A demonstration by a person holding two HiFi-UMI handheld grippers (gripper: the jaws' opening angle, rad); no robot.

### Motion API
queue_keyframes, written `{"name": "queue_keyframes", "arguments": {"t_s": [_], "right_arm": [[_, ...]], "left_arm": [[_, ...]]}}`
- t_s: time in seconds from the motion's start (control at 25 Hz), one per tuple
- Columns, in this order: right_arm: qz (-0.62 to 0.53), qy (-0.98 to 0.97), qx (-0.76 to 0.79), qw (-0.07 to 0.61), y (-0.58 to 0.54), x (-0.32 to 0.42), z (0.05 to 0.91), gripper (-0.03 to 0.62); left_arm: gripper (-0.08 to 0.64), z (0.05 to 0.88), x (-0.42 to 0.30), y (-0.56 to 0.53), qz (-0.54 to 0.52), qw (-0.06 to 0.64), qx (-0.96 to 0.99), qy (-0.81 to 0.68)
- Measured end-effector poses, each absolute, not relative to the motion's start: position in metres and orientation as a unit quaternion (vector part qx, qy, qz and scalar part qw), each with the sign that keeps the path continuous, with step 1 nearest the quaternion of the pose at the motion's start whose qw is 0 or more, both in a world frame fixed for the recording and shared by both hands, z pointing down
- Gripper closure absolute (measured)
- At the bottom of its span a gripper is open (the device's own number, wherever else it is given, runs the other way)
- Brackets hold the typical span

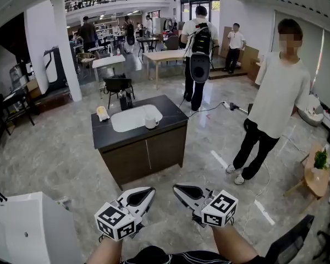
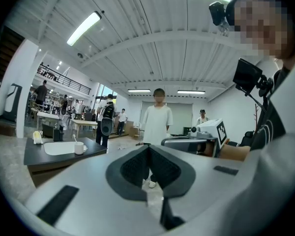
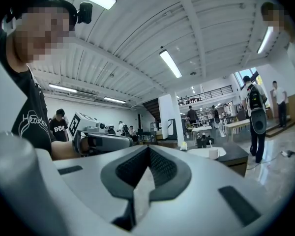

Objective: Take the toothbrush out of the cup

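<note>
A white cup [image 1: 151, 122] stands at the right edge of a white basin [image 1: 132, 118] set in a dark counter [image 1: 170, 114], several steps ahead of me. A thin toothbrush [image 2: 74, 139] sticks up out of the cup [image 2: 79, 148] in the left gripper view. In the right gripper view the cup [image 3: 214, 153] is small and far off. My left gripper [image 1: 149, 191] and right gripper [image 1: 178, 188] are held low and close to my body, tips toward each other. Both are shut, hold nothing, and are far from the cup.
A person in a white shirt [image 1: 278, 92] stands on the floor to the right of the counter. Another with a backpack [image 1: 198, 54] stands behind it. A yellowish object [image 1: 102, 113] lies at the counter's left. A white unit [image 1: 27, 230] is at my lower left.
</note>
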State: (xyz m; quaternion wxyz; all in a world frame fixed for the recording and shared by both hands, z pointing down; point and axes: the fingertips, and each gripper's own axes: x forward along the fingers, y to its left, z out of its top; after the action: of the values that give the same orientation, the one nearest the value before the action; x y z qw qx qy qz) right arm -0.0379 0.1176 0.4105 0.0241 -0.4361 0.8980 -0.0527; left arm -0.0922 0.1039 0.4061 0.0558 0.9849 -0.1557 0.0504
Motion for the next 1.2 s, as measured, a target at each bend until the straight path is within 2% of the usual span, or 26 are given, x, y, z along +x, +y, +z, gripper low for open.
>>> {"name": "queue_keyframes", "arguments": {"t_s": [0.6,1.2], "right_arm": [[-0.059,0.888,-0.455,0.033,0.018,0.010,0.430,0.589],[-0.117,0.892,-0.437,-0.008,-0.258,0.062,0.457,0.589]], "left_arm": [[0.555,0.431,-0.057,-0.001,0.056,0.072,0.983,-0.159],[0.555,0.455,-0.005,-0.278,0.071,0.135,0.969,-0.194]]}}
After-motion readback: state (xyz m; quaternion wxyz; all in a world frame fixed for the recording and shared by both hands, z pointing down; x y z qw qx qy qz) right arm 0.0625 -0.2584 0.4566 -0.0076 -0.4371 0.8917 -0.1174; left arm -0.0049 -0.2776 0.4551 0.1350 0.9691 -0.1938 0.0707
